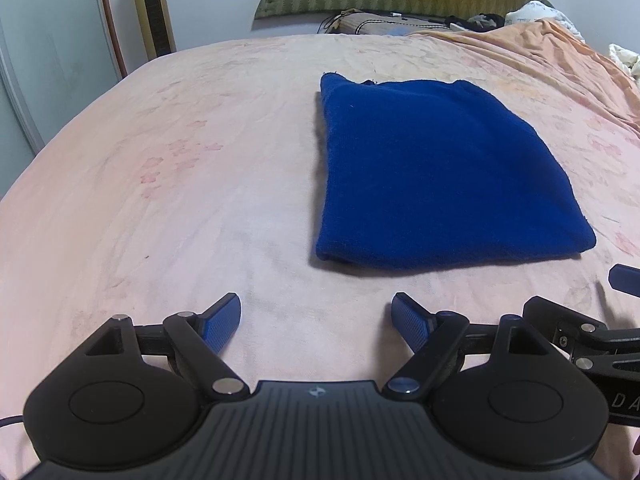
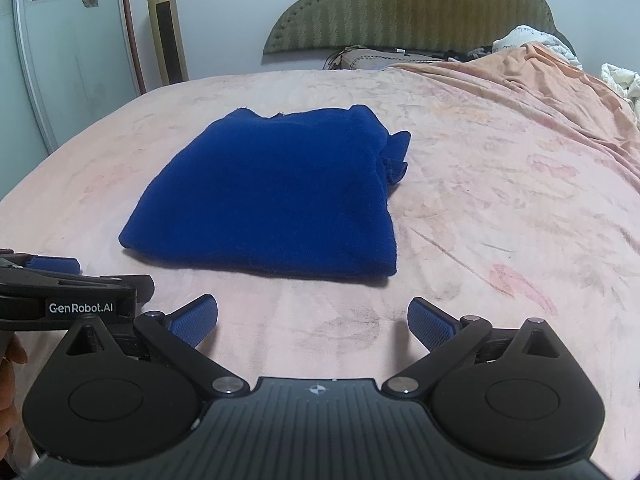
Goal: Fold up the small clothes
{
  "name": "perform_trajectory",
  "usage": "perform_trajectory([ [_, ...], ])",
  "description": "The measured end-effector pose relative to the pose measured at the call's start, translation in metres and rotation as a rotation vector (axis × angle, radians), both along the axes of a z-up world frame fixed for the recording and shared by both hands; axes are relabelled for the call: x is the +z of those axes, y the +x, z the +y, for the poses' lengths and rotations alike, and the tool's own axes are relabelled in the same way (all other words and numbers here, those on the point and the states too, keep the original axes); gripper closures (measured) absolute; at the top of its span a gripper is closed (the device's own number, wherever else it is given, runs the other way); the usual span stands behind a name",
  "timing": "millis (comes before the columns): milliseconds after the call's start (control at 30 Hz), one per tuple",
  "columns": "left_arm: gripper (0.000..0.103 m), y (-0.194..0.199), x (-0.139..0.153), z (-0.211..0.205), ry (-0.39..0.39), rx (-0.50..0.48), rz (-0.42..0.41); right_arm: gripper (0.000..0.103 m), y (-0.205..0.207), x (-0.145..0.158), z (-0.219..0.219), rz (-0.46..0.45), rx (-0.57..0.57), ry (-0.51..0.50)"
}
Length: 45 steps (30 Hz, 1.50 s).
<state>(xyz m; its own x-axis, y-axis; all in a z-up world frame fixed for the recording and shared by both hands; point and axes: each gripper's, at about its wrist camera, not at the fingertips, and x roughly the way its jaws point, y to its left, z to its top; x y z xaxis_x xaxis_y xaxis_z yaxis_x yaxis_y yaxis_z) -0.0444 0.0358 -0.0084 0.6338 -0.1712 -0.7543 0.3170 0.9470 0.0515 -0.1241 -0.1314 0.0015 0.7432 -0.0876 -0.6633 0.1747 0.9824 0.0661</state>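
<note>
A dark blue garment [image 1: 432, 176] lies folded into a thick rectangle on the pink bedsheet [image 1: 160, 184]. In the right wrist view the blue garment [image 2: 276, 196] shows a bunched bit of fabric sticking out at its far right corner. My left gripper [image 1: 316, 312] hovers over bare sheet just short of the garment's near edge, open, nothing between its blue pads. My right gripper [image 2: 313, 312] is likewise open and empty, near the garment's near right corner. Each gripper shows at the edge of the other's view: the right gripper's fingertip [image 1: 624, 276] and the left gripper's fingers [image 2: 56, 264].
An orange blanket [image 2: 540, 80] is heaped at the bed's far right, with white bedding [image 2: 616, 76] beyond it. A pillow [image 2: 376, 58] lies under the green padded headboard [image 2: 408, 8]. A gold tower unit [image 2: 166, 28] and a wardrobe door [image 2: 68, 40] stand at the far left.
</note>
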Motion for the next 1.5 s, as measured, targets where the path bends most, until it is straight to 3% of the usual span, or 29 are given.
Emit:
perform_trajectory([
  [1300, 0.02, -0.0001, 0.0001, 0.0007, 0.005, 0.017, -0.004, 0.0, -0.0017, 0.0, -0.0013, 0.006, -0.013, 0.01],
  [1500, 0.02, -0.0002, 0.0011, 0.002, 0.004, 0.019, -0.005, 0.0, -0.0003, 0.0018, 0.005, 0.01, -0.01, -0.033],
])
